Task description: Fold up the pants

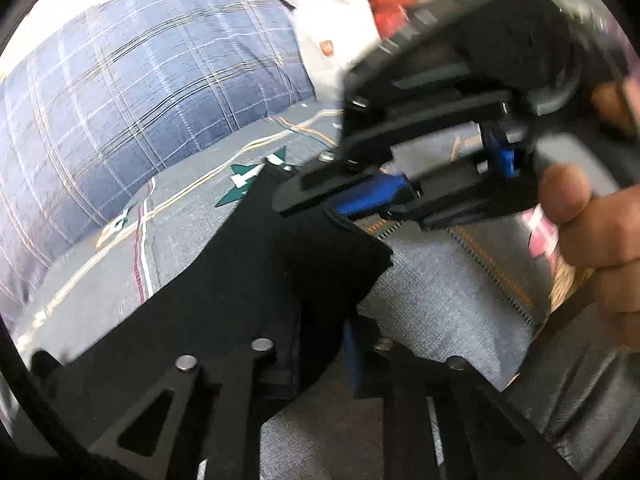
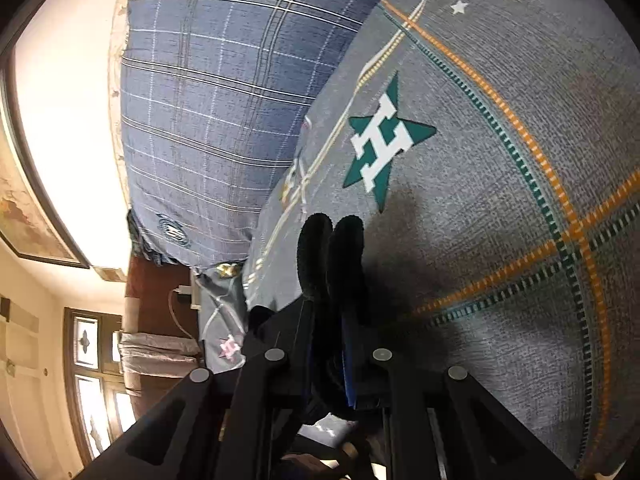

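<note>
The black pants (image 1: 248, 280) hang as a taut fold between both grippers above the grey bedsheet (image 1: 432, 312). In the left wrist view my left gripper (image 1: 320, 368) is shut on the pants' near edge. The right gripper (image 1: 320, 204), held by a hand (image 1: 592, 224), is shut on the far edge of the pants, its blue pad (image 1: 372, 192) showing. In the right wrist view my right gripper (image 2: 330, 248) is shut on black pants fabric (image 2: 332, 360) above the bedsheet (image 2: 500, 160).
A blue plaid pillow (image 1: 152, 92) lies at the head of the bed; it also shows in the right wrist view (image 2: 224, 100). White bags (image 1: 332, 48) and a red item (image 1: 392, 8) sit beyond it. A framed picture (image 2: 28, 216) and a door (image 2: 96, 380) are off the bed's side.
</note>
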A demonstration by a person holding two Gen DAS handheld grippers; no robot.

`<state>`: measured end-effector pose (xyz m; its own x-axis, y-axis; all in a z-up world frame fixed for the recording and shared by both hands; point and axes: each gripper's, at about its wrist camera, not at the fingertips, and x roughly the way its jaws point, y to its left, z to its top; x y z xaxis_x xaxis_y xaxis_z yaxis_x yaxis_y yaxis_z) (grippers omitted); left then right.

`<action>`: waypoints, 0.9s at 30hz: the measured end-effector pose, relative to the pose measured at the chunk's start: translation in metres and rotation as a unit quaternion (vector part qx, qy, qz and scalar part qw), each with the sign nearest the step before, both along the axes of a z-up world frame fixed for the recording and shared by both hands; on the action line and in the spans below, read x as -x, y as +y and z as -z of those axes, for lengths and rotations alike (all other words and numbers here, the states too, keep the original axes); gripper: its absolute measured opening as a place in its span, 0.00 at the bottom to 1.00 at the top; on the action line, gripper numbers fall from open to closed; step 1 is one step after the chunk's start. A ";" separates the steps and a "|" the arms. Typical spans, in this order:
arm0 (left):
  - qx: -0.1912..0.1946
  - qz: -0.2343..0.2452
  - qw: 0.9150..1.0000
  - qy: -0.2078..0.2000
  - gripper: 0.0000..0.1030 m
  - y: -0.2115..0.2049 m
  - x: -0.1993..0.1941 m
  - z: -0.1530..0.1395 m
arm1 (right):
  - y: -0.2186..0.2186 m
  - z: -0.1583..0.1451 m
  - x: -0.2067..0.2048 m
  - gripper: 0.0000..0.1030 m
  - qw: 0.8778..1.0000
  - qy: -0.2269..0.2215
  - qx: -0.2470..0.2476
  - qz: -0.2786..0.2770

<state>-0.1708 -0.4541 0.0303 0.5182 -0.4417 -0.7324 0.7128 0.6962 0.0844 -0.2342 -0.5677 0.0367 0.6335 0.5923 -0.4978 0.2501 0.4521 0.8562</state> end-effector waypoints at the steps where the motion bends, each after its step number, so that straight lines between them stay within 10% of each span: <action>1: 0.014 -0.006 1.000 0.012 0.13 0.007 -0.003 -0.001 | 0.001 0.000 -0.001 0.15 1.000 0.000 -0.003 0.000; 5: 0.060 -0.029 0.997 0.048 0.13 0.027 -0.014 -0.007 | 0.001 0.000 -0.003 0.25 1.000 0.009 -0.001 0.010; 8: 0.068 -0.031 0.996 0.056 0.13 0.028 -0.018 -0.009 | 0.001 0.000 -0.005 0.64 1.000 0.015 0.014 0.019; 15: 0.091 -0.050 0.993 0.052 0.13 0.036 -0.011 -0.024 | 0.024 -0.019 -0.015 0.22 0.998 -0.026 0.053 -0.008; 27: 0.224 -0.196 0.954 0.046 0.12 0.196 0.000 -0.076 | 0.165 -0.093 -0.051 0.20 0.966 -0.191 0.051 -0.168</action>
<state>-0.1709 -0.2581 0.1058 0.6499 -0.5077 -0.5655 0.3812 0.8615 -0.3354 -0.1836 -0.4030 0.1293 0.5623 0.7571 -0.3326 -0.2511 0.5396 0.8036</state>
